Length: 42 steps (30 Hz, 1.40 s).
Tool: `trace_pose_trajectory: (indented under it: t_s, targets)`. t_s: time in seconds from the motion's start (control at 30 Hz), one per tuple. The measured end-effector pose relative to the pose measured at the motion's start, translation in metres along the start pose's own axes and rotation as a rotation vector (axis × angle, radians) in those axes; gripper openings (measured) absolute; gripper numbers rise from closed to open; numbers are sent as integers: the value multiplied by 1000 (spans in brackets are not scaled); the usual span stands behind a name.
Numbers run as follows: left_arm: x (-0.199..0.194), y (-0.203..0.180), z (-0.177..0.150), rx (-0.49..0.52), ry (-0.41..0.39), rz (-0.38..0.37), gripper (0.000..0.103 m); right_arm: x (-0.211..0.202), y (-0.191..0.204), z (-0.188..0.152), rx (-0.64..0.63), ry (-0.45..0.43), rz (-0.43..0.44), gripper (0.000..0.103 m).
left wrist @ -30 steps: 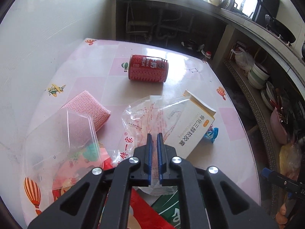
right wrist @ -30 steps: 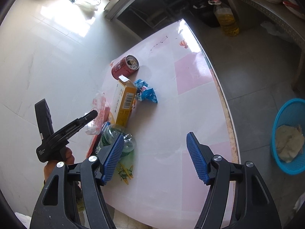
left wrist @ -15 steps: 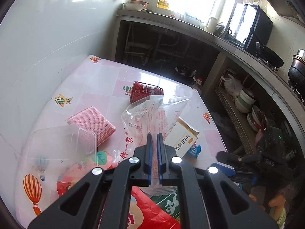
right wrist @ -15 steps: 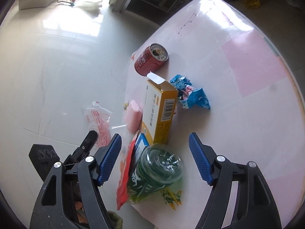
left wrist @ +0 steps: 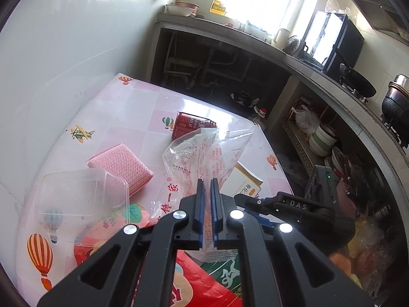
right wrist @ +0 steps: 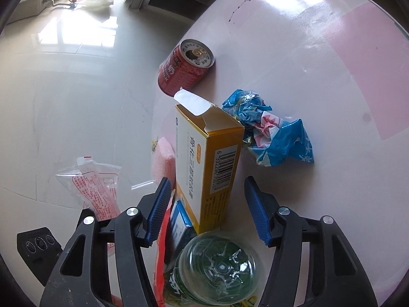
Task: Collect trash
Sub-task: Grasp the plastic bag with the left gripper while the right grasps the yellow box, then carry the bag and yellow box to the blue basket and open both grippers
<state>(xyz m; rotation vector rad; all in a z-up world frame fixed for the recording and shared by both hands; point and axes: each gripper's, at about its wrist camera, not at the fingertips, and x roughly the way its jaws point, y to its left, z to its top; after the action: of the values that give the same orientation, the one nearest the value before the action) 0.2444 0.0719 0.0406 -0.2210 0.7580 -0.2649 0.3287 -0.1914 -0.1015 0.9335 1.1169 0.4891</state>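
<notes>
Left gripper: fingers clenched on a clear crinkled plastic bag with red print, held up off the pink-and-white checked tabletop.
Right gripper: jaws have just been narrowing; the fingers straddle the near end of the yellow-and-white cardboard box, but the pads are not visibly pressing on it, so nothing is held.
Where the trash lies: the box lies on the tabletop, torn flap away from the gripper; a green plastic bottle sits right below it, a red snack wrapper beside that, a crumpled blue wrapper just right of the box, a red drink can on its side beyond.
Doing the step well: I would close squarely on the box's long sides, low enough not to catch the bottle, and squeeze gently since an opened carton probably buckles.
Watch for: the left bag hangs loose; keep it clear of the right fingers.
Other items: pink mesh sponge; clear plastic lid.
Readable writing: a barcode with digits beginning 6 93 on the box, plus Chinese characters; "MILK" on the can; "DAS" on the right gripper's body.
</notes>
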Motion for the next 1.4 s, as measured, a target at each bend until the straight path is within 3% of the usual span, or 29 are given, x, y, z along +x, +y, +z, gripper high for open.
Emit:
trace_pose_trajectory:
  t_s: [0.2, 0.47, 0.77, 1.2, 1.4]
  targets:
    - [-1, -1, 0, -3, -8, -2, 4, 9, 0, -1, 4, 4, 21, 30]
    - [-6, -3, 3, 0, -34, 7, 4, -5, 30, -12, -140, -82, -24, 28]
    - [-30, -12, 8, 6, -127, 15, 4, -57, 65, -27, -313, -241, -82, 28]
    - [-71, -38, 11, 40, -252, -22, 4, -124, 71, -43, -329, -387, -29, 28]
    - [-79, -51, 10, 51, -266, -64, 4, -142, 67, -49, -305, -418, 8, 28]
